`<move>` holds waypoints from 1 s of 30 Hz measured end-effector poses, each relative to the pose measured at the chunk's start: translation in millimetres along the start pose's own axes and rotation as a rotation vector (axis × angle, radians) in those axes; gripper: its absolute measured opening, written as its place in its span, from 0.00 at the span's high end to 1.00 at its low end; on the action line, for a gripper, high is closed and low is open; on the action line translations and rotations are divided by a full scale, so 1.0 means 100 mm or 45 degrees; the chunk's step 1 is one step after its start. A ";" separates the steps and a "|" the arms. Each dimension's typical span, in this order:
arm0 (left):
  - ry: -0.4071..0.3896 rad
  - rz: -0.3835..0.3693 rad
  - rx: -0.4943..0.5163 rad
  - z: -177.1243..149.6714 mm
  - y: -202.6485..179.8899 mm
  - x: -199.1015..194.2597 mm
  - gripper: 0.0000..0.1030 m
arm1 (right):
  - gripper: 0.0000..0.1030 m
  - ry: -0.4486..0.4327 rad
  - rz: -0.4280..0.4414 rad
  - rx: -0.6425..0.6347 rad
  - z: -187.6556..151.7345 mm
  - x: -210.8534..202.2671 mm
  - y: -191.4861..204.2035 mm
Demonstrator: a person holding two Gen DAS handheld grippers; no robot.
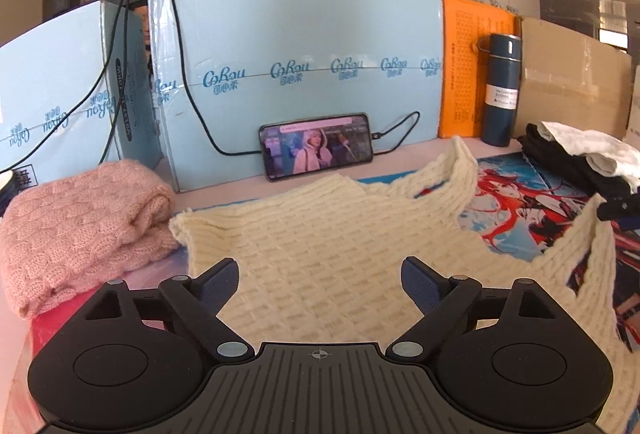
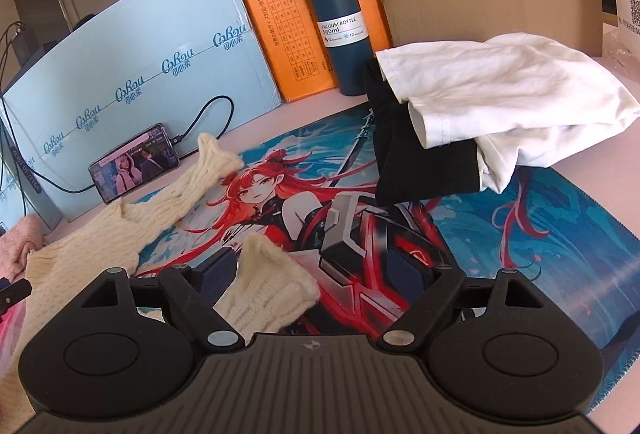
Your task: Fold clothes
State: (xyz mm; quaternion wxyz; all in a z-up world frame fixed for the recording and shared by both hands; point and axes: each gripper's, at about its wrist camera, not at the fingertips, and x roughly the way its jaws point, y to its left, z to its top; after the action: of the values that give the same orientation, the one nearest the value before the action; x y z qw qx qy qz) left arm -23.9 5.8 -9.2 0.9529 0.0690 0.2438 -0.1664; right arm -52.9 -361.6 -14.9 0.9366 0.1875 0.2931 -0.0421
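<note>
A cream knit vest (image 1: pixel 320 230) lies spread flat on the printed anime mat (image 1: pixel 516 201). My left gripper (image 1: pixel 320 276) is open just above its body, holding nothing. In the right wrist view the vest (image 2: pixel 92 246) stretches left, with one shoulder strap (image 2: pixel 268 282) lying between the fingers of my right gripper (image 2: pixel 320 270), which is open. The other strap (image 2: pixel 212 153) points toward the phone. The right gripper's tip also shows at the left wrist view's right edge (image 1: pixel 616 207).
A folded pink knit (image 1: pixel 84 230) lies at the left. A pile of black and white clothes (image 2: pixel 472 113) sits at the back right. A phone (image 1: pixel 316 145), a blue vacuum bottle (image 2: pixel 340 21), and blue, orange and brown boxes line the back.
</note>
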 end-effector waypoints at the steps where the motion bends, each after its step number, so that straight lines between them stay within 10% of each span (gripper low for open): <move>1: 0.019 -0.012 0.018 -0.05 -0.05 -0.03 0.12 | 0.21 0.013 0.008 -0.001 -0.02 0.03 0.01; 5: 0.094 0.068 0.070 -0.17 -0.14 -0.07 0.11 | 0.21 0.023 0.000 -0.058 -0.06 0.11 0.12; 11: 0.126 0.113 0.038 -0.26 -0.11 -0.07 0.04 | 0.67 0.008 0.062 -0.068 -0.06 0.14 0.22; 20: 0.106 0.119 0.010 -0.27 -0.09 -0.10 0.02 | 0.69 -0.168 0.434 -0.043 0.03 -0.24 0.56; 30: 0.025 0.168 -0.072 -0.19 0.07 -0.24 0.03 | 0.67 0.147 0.762 -0.341 -0.47 -0.12 1.51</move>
State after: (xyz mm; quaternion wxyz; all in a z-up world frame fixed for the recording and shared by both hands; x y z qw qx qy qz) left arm -49.4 23.5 -14.3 0.9609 0.0597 0.2528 -0.0955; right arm -59.4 -204.5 6.1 0.9056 0.1425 0.2804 0.2845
